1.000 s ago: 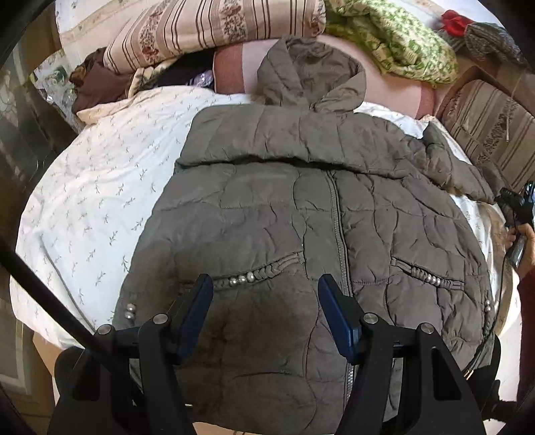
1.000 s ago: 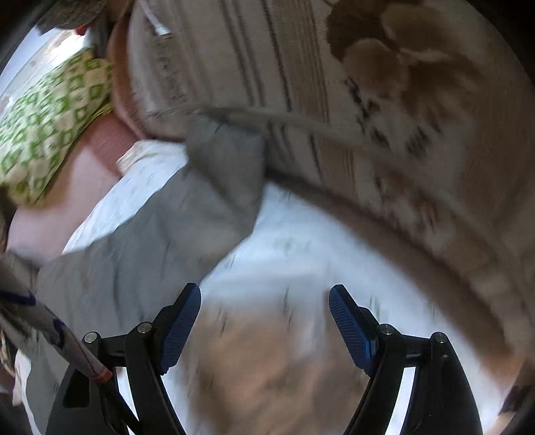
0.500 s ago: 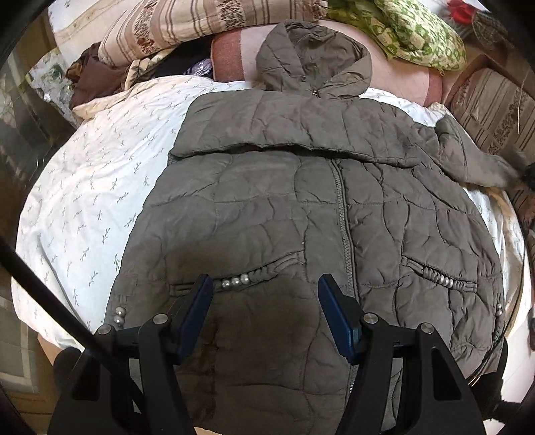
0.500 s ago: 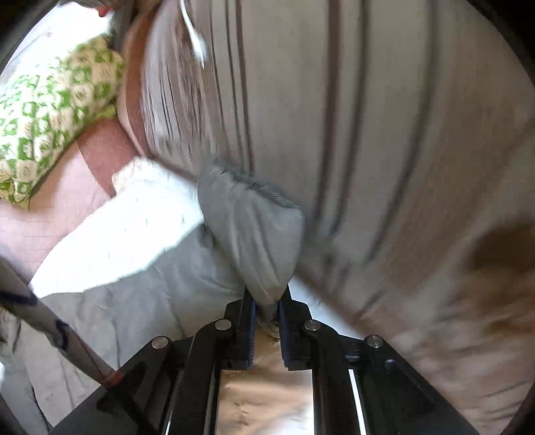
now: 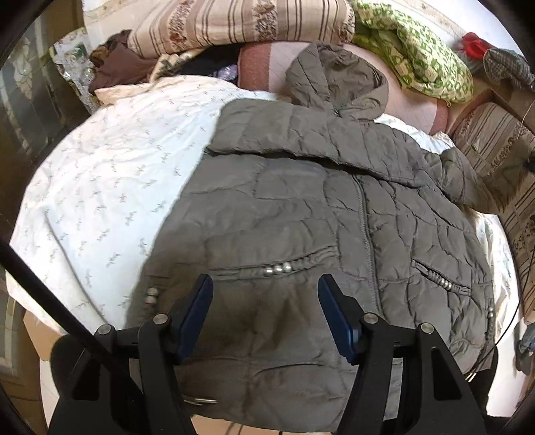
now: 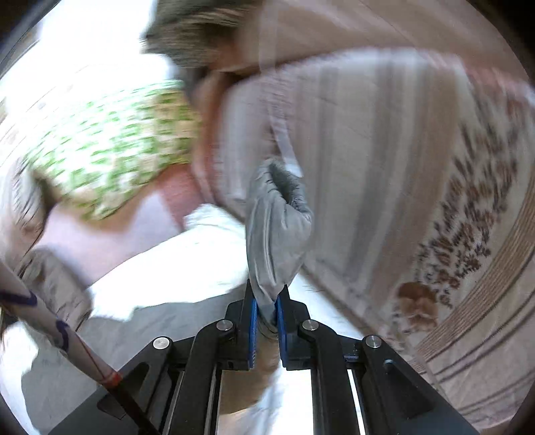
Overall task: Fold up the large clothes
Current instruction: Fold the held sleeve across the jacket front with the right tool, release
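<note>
Sleeve cuff pinched and lifted, jacket spread on the bed

The worry was the right tool [image 6: 266, 313]: its blue pads were pressed together on only the tip of the sleeve cuff [image 6: 279, 221], and the puffy, slick fabric looked liable to slip out if it was swung across fast; the blur in that view suggested quick motion. Dragging the sleeve could also tug the whole jacket [image 5: 301, 234] askew or off the near edge of the bed [image 5: 110, 187], where its hem already hung over. The left tool [image 5: 265, 299] hovered above the hem with its fingers spread wide, gripping nothing. The jacket lay front up, zipped, its hood toward the pillows [image 5: 234, 23] at the bed's far edge.
</note>
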{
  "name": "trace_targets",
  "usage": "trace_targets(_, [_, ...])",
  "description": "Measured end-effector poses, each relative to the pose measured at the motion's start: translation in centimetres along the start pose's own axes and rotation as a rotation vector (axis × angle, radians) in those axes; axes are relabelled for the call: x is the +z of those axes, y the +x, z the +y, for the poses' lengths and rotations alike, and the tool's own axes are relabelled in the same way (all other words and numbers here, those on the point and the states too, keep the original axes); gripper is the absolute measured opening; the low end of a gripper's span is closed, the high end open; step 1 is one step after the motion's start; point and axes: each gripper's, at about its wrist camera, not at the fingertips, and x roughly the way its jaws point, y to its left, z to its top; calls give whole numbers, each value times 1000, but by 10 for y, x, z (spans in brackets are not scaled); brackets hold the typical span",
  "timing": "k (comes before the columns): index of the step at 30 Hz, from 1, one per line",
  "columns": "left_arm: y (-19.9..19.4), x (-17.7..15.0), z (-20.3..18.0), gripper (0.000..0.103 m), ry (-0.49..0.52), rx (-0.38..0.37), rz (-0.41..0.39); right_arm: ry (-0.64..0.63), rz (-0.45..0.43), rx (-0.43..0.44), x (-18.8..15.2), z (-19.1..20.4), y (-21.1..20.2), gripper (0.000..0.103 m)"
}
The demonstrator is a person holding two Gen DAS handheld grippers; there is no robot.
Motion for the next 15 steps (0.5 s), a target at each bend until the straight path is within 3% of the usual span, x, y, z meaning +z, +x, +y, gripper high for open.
trace_targets(8, [-15, -8, 27, 64, -32, 27, -54, -166, 23, 200, -28, 130, -51, 10])
trace_targets(15, [-16, -11, 48, 64, -69, 31, -67, -296, 112, 439, -89, 252, -70, 10])
